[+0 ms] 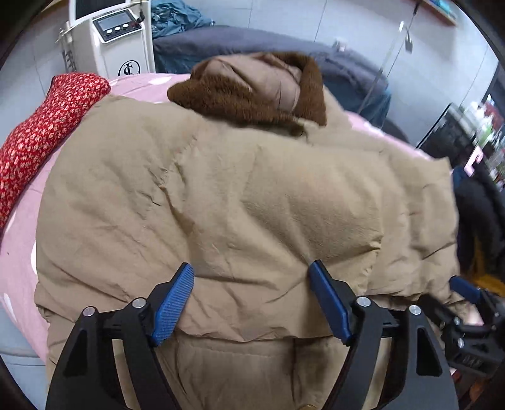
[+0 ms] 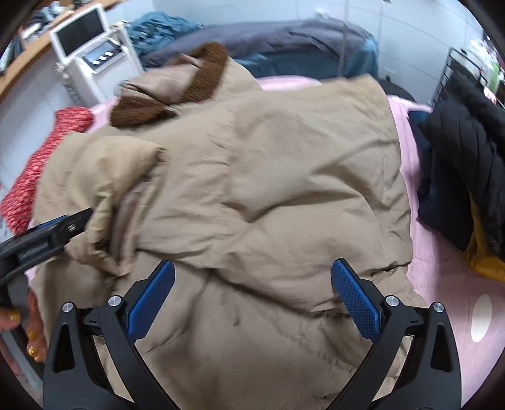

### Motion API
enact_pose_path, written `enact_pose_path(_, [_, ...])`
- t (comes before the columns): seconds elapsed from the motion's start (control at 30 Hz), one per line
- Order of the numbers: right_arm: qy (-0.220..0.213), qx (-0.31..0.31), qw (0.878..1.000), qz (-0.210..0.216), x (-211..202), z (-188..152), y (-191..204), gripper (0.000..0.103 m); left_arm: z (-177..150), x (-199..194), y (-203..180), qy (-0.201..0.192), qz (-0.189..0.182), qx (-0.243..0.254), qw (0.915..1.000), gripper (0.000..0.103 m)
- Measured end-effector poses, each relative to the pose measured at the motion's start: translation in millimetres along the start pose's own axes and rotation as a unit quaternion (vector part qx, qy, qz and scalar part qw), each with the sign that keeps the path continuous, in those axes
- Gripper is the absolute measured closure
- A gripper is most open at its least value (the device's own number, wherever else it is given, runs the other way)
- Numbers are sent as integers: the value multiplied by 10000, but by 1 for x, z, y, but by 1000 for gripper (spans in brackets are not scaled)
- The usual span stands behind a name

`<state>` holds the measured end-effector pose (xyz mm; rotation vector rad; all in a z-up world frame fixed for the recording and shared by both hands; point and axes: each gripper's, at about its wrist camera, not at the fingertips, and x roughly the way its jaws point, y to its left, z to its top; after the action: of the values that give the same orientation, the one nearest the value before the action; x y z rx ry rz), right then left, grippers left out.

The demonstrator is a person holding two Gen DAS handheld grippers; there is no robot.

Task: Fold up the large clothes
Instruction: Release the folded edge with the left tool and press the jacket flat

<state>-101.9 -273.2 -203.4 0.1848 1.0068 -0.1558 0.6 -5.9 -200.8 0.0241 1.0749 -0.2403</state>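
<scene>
Nearest the lenses, left claw (image 1: 251,302) wide open above the tan coat (image 1: 240,202), blue pads (image 1: 173,307) clear of the cloth, nothing gripped. Right claw (image 2: 252,302) likewise spread wide over the same coat, nothing between its pads (image 2: 356,302). At the left edge of the right wrist view, the left claw's black body seen side-on, its tip just beside a bunched fold (image 2: 104,227) of the coat, with a hand (image 2: 30,328) wrapped round the handle. Beneath both claws, coat lying across a pink bed (image 2: 442,284), crumpled, one layer folded over another. Farther up, brown fleece collar (image 1: 249,97) at the coat's far end. Left of the coat, red patterned cloth (image 1: 41,132) on the bed. Right of it, in the right wrist view, dark garment (image 2: 467,176) heaped at the bed's edge, yellow fabric (image 2: 486,255) under it. Beyond the bed, white machine (image 1: 116,41) with a small display and buttons, teal fabric (image 1: 176,19) beside it, and a grey-covered bed (image 1: 252,41) against the pale wall.
</scene>
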Motion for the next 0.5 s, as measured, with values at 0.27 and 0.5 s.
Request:
enact_pose_path(0.27, [379,-155,9978,-516,37,-8,1,5,1,27,-7,380,397,228,9982,16])
enact_pose_path(0.5, [398,-394,9963,-651,40,-12,4,5,0,34,-11,420,656,439,9960,7])
